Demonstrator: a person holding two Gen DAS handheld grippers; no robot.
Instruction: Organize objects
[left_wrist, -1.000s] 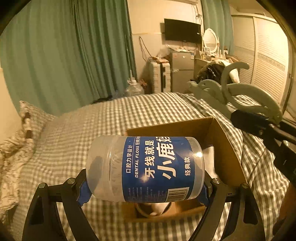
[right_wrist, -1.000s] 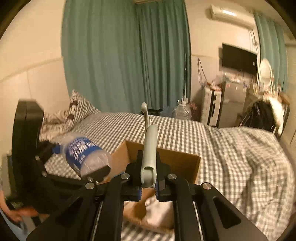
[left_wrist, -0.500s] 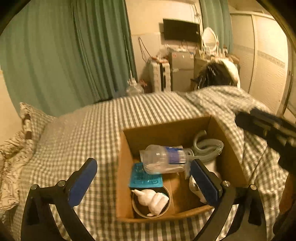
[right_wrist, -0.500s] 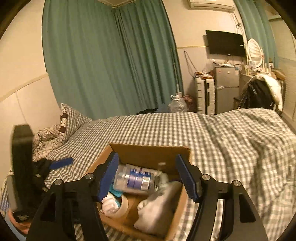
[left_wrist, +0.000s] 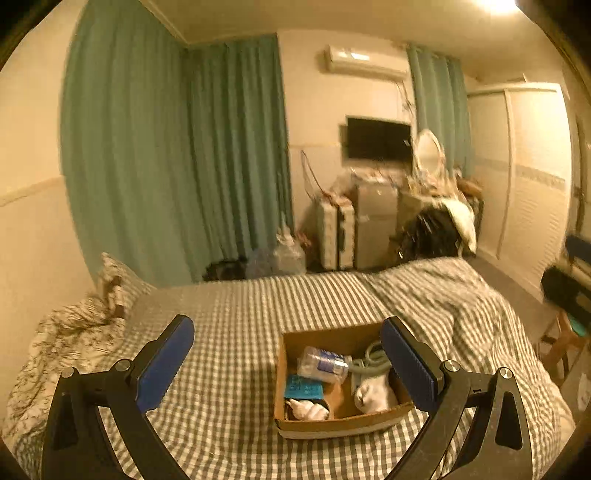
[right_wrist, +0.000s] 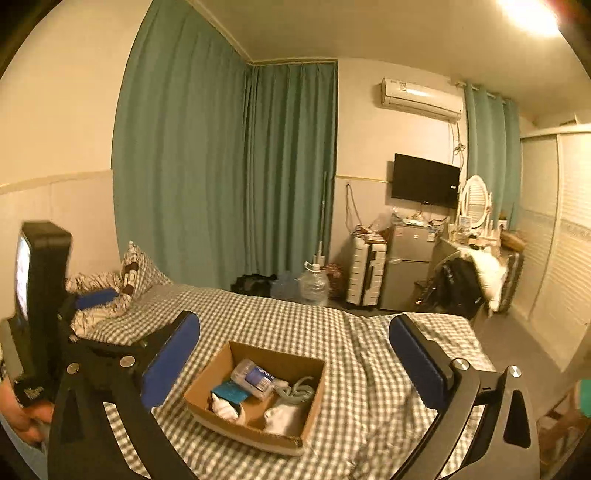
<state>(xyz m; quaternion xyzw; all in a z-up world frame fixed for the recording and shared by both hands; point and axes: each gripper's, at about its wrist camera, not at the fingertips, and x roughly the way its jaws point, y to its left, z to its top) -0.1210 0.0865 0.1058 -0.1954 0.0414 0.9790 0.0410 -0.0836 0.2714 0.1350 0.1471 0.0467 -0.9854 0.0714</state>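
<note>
A: A cardboard box (left_wrist: 341, 424) is seen on a checked bedspread (left_wrist: 229, 369), lower centre of the left wrist view. The left gripper (left_wrist: 286, 365) is held above the bed, its blue-padded jaws spread wide with nothing between them.

B: In the right wrist view the same box (right_wrist: 255, 430) is shown from an angle, lower centre. The right gripper (right_wrist: 295, 360) is likewise spread wide and nothing is gripped.

A: A dental floss jar (left_wrist: 322, 365) with a blue label is seen lying on its side in the box, near the back wall. A grey-green clamp (left_wrist: 371, 363) is placed just right of it, with a teal packet (left_wrist: 303, 387) in front.

B: Those three are repeated in the right view: jar (right_wrist: 253, 376), clamp (right_wrist: 297, 387), packet (right_wrist: 229, 392). What is given only there is the left gripper's body (right_wrist: 42, 302) at the left edge, with a hand (right_wrist: 22, 417) below it.

A: Only a dark, blurred piece of the right gripper's rig (left_wrist: 567, 291) is caught at the right edge of the left view.

B: A wall-mounted television (right_wrist: 424, 181) is shown sharply, centre right; in the left view it is blurred.
</note>
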